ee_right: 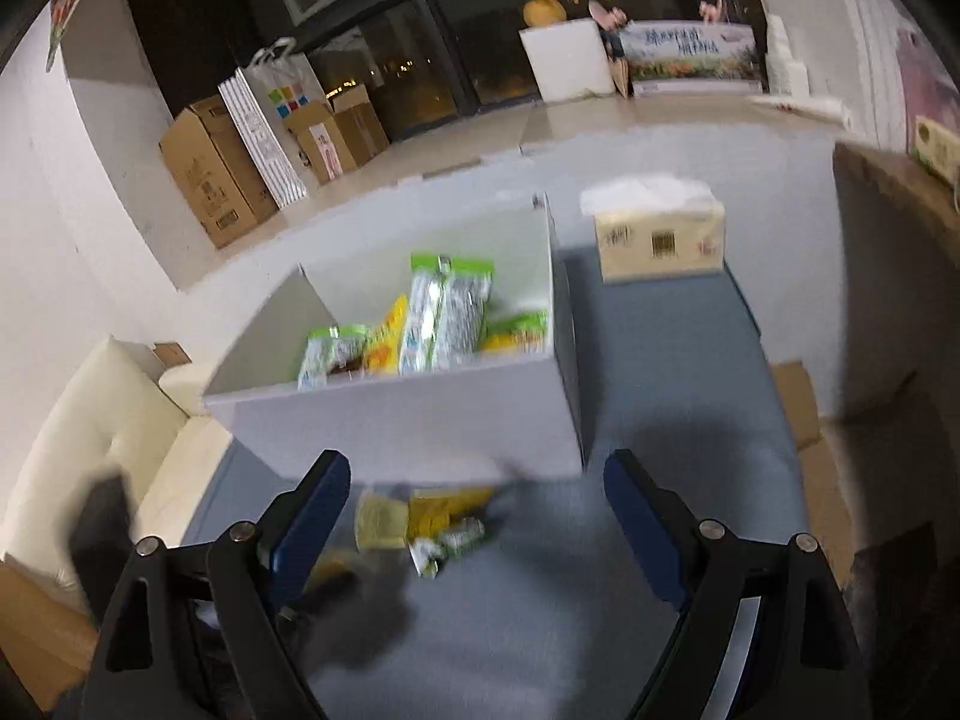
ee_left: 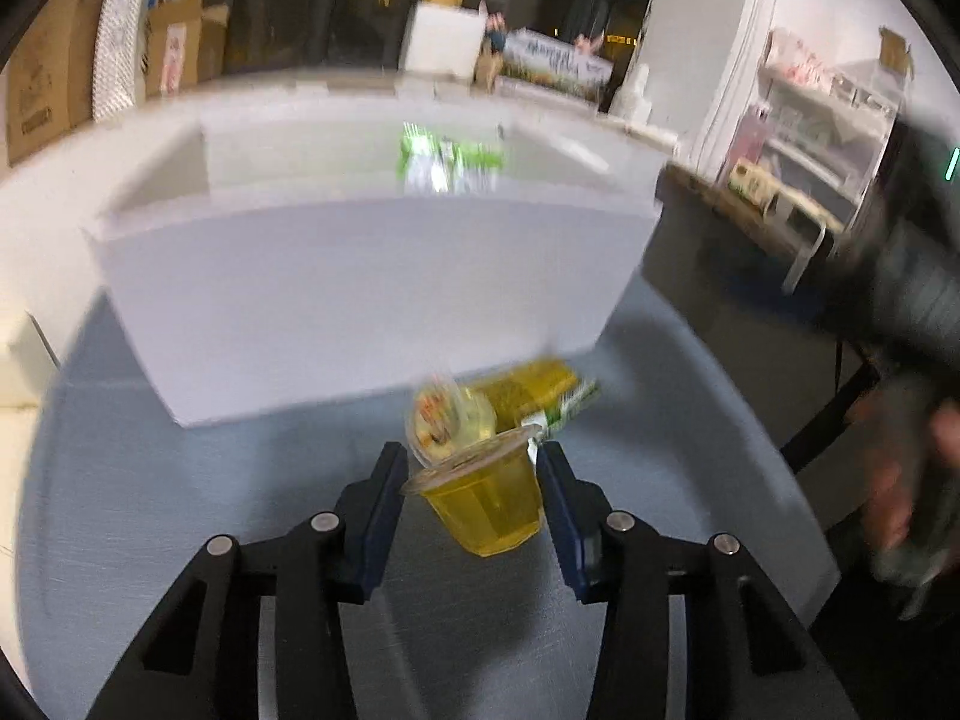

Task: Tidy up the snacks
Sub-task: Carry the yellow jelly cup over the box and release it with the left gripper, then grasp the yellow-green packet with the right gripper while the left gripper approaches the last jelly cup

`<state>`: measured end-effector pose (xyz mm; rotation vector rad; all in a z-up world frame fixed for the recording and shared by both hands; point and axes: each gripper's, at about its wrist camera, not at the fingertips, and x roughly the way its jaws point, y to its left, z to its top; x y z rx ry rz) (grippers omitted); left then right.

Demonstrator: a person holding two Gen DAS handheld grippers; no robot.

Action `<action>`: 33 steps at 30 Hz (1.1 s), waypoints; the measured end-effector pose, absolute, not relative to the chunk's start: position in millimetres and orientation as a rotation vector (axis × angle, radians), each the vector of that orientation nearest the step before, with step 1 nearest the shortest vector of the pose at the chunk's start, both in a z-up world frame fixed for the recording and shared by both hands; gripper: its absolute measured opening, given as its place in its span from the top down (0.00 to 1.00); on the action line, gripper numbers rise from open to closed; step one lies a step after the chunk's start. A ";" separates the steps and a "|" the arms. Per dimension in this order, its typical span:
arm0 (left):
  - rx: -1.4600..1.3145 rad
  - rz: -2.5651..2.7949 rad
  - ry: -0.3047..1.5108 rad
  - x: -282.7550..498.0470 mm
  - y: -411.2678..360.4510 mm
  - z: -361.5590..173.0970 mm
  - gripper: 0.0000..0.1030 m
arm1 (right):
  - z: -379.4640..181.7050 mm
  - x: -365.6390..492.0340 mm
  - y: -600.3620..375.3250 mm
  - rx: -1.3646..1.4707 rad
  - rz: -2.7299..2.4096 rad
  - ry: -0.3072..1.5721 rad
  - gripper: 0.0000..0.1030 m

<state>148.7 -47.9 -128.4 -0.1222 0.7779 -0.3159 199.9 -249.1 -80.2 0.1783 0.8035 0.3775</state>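
A yellow jelly cup [ee_left: 486, 504] sits tilted between the blue pads of my left gripper [ee_left: 471, 456], which is shut on its rim. Just beyond it lie a second clear cup [ee_left: 447, 417] and a yellow-green packet [ee_left: 540, 393], close to the front wall of the white box [ee_left: 360, 300]. In the right wrist view my right gripper [ee_right: 477, 462] stands open with nothing between its fingers, above a small heap of yellow and green packets [ee_right: 426, 519] on the table. The white box [ee_right: 408, 420] holds several green and yellow snack packs [ee_right: 444, 318].
A tissue pack [ee_right: 660, 240] stands on the blue-grey table [ee_right: 660, 390] right of the box. A cream sofa [ee_right: 90, 420] is at the left, cardboard boxes [ee_right: 210, 174] by the wall. The person's other hand with its gripper [ee_left: 900, 372] shows blurred at the right.
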 end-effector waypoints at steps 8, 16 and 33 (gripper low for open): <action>-0.109 -0.249 0.624 161.6 -3.2 -47.1 0.52 | -132.5 199.1 -213.6 0.068 0.398 0.877 0.12; -0.088 -0.186 0.622 255.4 11.6 -13.6 0.51 | -144.8 204.2 -181.2 -0.061 0.408 0.866 0.12; -0.042 -0.168 0.645 223.0 -9.0 -43.4 0.00 | -166.6 223.7 -178.2 -0.115 0.483 0.937 0.49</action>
